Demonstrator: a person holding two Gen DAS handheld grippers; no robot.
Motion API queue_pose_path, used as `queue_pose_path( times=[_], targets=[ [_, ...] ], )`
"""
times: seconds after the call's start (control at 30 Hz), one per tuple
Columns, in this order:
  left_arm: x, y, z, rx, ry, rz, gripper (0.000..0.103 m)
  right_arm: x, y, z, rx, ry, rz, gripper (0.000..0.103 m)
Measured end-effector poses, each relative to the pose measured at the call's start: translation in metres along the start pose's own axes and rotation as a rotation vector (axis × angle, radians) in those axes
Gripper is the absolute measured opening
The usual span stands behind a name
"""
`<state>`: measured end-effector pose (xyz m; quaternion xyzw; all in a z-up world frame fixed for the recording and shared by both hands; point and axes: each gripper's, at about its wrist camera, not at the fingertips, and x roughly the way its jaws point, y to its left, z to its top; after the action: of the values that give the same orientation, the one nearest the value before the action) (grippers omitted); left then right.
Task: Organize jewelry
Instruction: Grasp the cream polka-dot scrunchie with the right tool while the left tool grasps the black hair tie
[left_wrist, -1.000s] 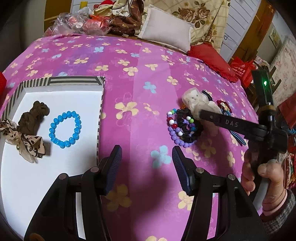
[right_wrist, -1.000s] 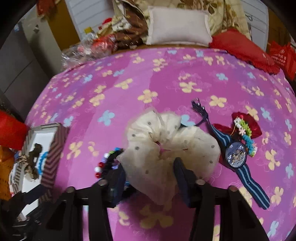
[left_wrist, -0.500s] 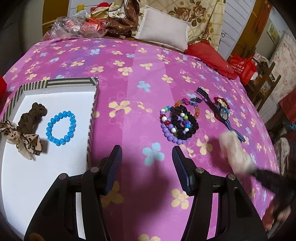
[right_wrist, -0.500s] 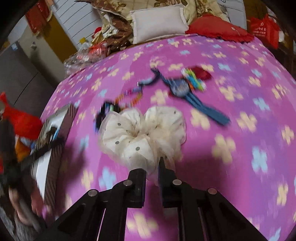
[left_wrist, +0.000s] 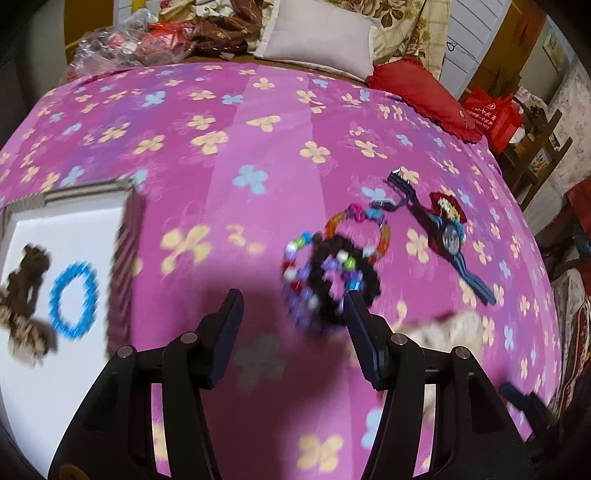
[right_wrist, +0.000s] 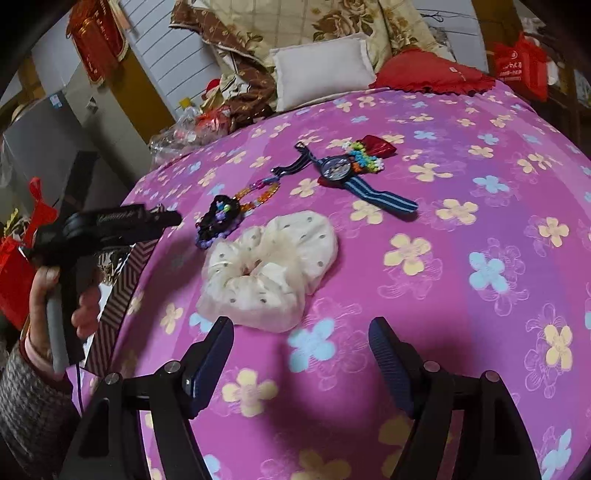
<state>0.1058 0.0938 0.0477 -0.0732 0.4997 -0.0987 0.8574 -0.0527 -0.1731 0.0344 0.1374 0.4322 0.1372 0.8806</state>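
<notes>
Item 1: cream, dotted, gauzy fabric scrunchie (right_wrist: 269, 266). It lies on the pink flowered bedspread (right_wrist: 480, 221), just beyond my right gripper (right_wrist: 301, 347). My right fingers (right_wrist: 388, 350) are opening, spread to either side of bare bedspread, with nothing between them and nothing pressed. I judge the scrunchie very light, soft and springy; it should squash under any squeeze and cannot break. Best hold: pinch 1 gathered fold near the elastic centre hole, not the loose outer frill, which would slip free.

Item 2: tangle of a black knitted band with purple and multicoloured bead bracelets (left_wrist: 328, 280). It lies on the bedspread just ahead of my left gripper (left_wrist: 293, 317), whose fingers (left_wrist: 229, 325) stand part spread and hold nothing. The view is blurred. Beads look hard and slick, strung on a line that may stretch; the pieces may drag each other. Take 1 strand across the beads, or the black band, which offers more friction.

Item 3: blue striped strap wristwatch (right_wrist: 338, 168), lying partly on a red beaded ornament (right_wrist: 373, 151), farther back. It is stiffer at the face, so grip the strap.

Item 4: striped-walled white box (left_wrist: 55, 229), left side, already holding a blue bead bracelet (left_wrist: 74, 299) and a brown leopard-print bow tie (left_wrist: 26, 295).
</notes>
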Motion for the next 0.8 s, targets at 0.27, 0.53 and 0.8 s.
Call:
queue_pose_path(
  times=[0.27, 0.53, 0.8],
  targets=[
    [0.047, -0.016, 0.029, 0.049, 0.072, -0.037, 0.055, 0.004, -0.012, -0.001, 0.021, -0.004, 0.026, 0.071],
    [0.03, -0.008, 0.026, -0.028, 0.062, -0.137, 0.007, 0.011, -0.014, -0.004, 0.026, 0.02, 0.023, 0.071],
    [-0.058, -0.007, -0.009, 0.019, -0.058, -0.162, 0.007, 0.017, 0.003, 0.011, 0.009, 0.055, 0.028, 0.071]
  ],
)
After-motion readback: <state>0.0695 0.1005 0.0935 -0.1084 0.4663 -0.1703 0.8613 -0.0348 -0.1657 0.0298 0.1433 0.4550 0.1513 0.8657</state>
